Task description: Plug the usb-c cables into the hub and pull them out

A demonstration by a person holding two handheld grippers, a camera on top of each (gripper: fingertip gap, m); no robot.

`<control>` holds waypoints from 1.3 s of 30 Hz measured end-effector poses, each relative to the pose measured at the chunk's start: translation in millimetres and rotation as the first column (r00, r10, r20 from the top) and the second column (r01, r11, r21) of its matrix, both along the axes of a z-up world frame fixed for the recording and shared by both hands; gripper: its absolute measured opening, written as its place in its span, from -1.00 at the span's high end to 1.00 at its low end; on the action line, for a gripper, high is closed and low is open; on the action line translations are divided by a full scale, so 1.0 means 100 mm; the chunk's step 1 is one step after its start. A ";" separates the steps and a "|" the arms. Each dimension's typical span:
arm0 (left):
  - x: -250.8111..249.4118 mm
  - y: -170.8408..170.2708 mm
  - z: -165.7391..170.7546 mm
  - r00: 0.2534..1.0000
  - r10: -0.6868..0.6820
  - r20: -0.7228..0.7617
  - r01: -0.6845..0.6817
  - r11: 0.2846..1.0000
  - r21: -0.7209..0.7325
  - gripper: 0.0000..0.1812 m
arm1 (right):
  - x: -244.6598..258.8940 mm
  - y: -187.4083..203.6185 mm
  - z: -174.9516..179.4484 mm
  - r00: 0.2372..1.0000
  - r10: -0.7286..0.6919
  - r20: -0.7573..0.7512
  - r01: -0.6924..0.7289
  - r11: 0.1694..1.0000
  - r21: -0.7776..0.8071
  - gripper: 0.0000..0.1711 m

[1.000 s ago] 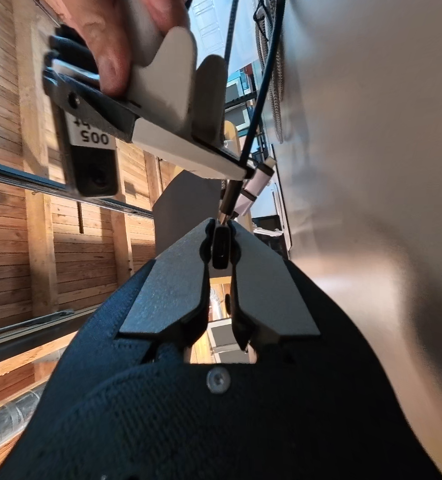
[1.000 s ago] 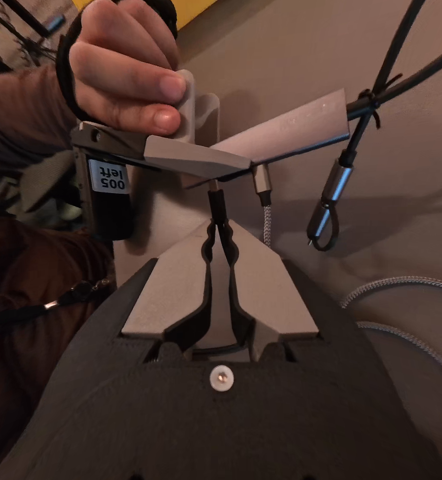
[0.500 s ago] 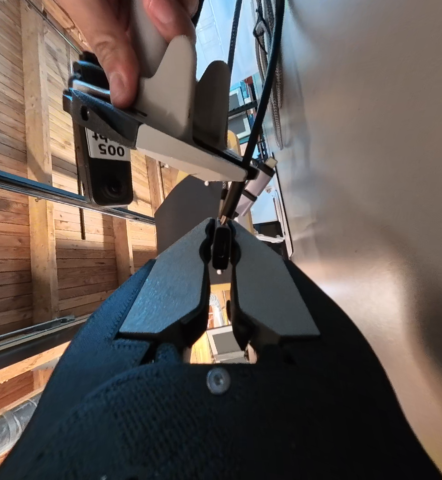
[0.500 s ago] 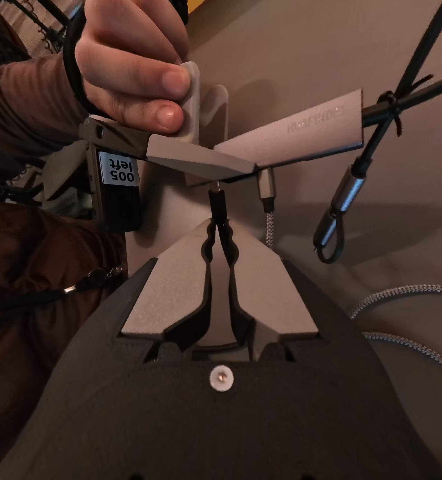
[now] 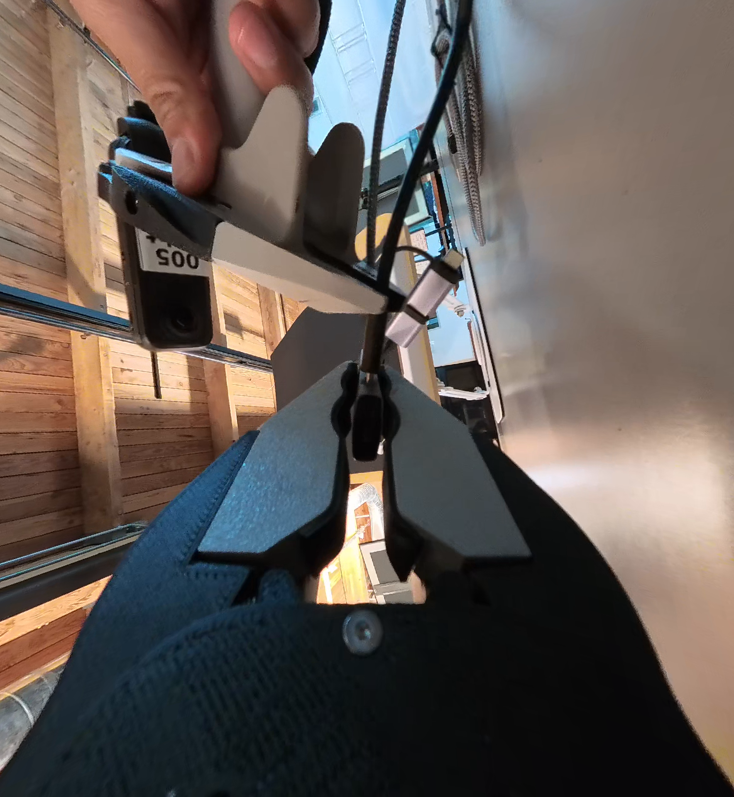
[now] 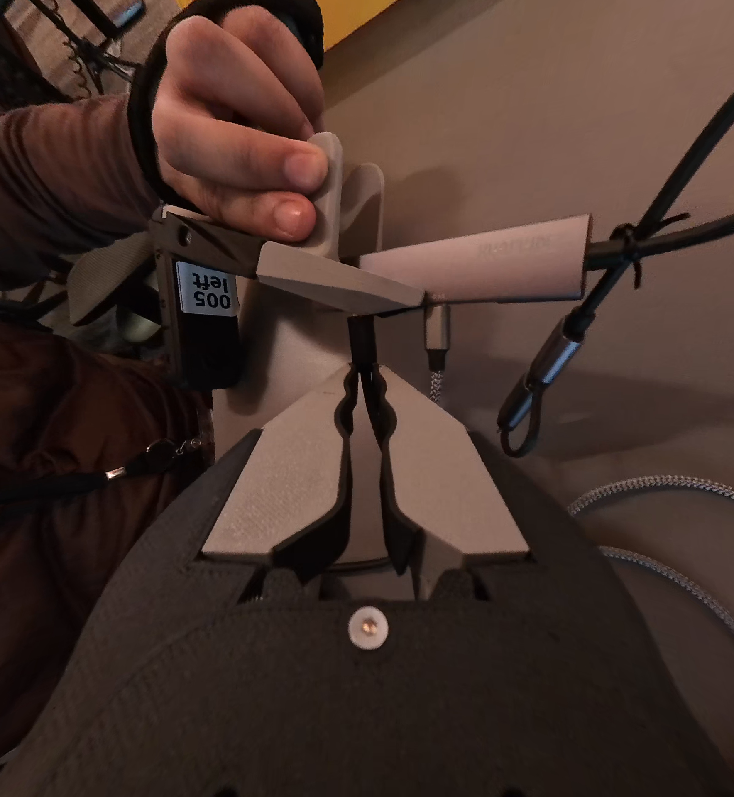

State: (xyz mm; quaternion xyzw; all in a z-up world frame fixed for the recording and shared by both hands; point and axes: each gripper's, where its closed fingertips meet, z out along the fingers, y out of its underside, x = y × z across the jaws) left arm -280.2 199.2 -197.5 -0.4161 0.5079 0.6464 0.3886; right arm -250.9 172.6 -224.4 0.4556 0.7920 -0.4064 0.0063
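Note:
The silver hub hangs in the air above the table. My left gripper is shut on its end, seen edge-on as a dark block; it also shows in the right wrist view. My right gripper is shut on the black usb-c cable just behind its plug. The plug points up into the hub's underside, where the left finger hides the port. In the left wrist view the plug meets the hub with a sliver of metal tip showing. A silver plug on a braided cable sits in the neighbouring port.
A black lead leaves the hub's right end, with a silver adapter dangling from it. Braided cable loops lie on the tan table. A person's hand holds the left gripper. Wooden planks fill the left view. One gripper's finger ends stand about 4 centimetres off the other's.
The black plug has gone further into the hub, so less bare metal tip shows. The hub has swung from tilted to nearly level. Both grippers stay shut.

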 end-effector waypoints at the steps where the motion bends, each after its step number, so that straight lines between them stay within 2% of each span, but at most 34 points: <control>1: 0.00 0.00 0.00 1.000 0.001 0.000 -0.001 1.000 -0.001 0.92 | 0.00 0.00 -0.01 1.000 -0.001 0.003 0.001 1.000 -0.003 0.96; 9: -0.11 0.00 -0.01 0.993 0.086 0.076 -0.085 0.996 -0.008 0.93 | -0.09 -0.05 0.00 0.998 -0.059 0.009 0.060 0.997 -0.052 0.96; 12: -0.03 0.02 0.01 0.993 0.078 0.085 -0.079 0.997 0.001 0.94 | -0.09 -0.15 0.08 0.999 -0.043 0.017 0.045 0.987 -0.157 0.98; 17: -0.07 0.14 -0.10 0.984 0.132 0.123 -0.125 0.990 -0.063 0.93 | -0.15 -0.05 0.01 0.995 -0.097 0.004 0.097 0.992 -0.080 0.96; 25: -0.12 0.07 -0.01 0.976 0.112 0.185 -0.114 0.993 -0.003 0.92 | -0.10 -0.03 0.04 0.996 -0.088 -0.001 0.087 0.987 -0.133 0.96; 27: -0.21 0.04 0.03 0.961 0.135 0.242 -0.143 0.990 0.016 0.85 | -0.10 -0.01 0.03 0.996 -0.093 0.000 0.093 0.988 -0.127 0.96; 30: -0.36 -0.04 0.09 0.914 0.150 0.378 -0.171 0.985 0.022 0.64 | -0.10 0.03 0.01 0.995 -0.095 0.007 0.095 0.988 -0.119 0.96; 32: -0.44 -0.08 0.07 0.898 0.160 0.410 -0.180 0.984 0.010 0.59 | -0.09 0.02 0.01 0.996 -0.088 0.007 0.088 0.988 -0.124 0.96; 34: -0.46 -0.09 0.01 0.908 0.157 0.389 -0.165 0.986 -0.013 0.63 | -0.08 0.01 0.01 0.997 -0.080 0.003 0.080 0.989 -0.122 0.96; 39: -0.23 -0.04 -0.04 0.945 0.066 0.319 -0.061 0.998 -0.025 0.89 | -0.06 -0.01 -0.02 0.998 -0.064 0.019 0.066 0.991 -0.115 0.96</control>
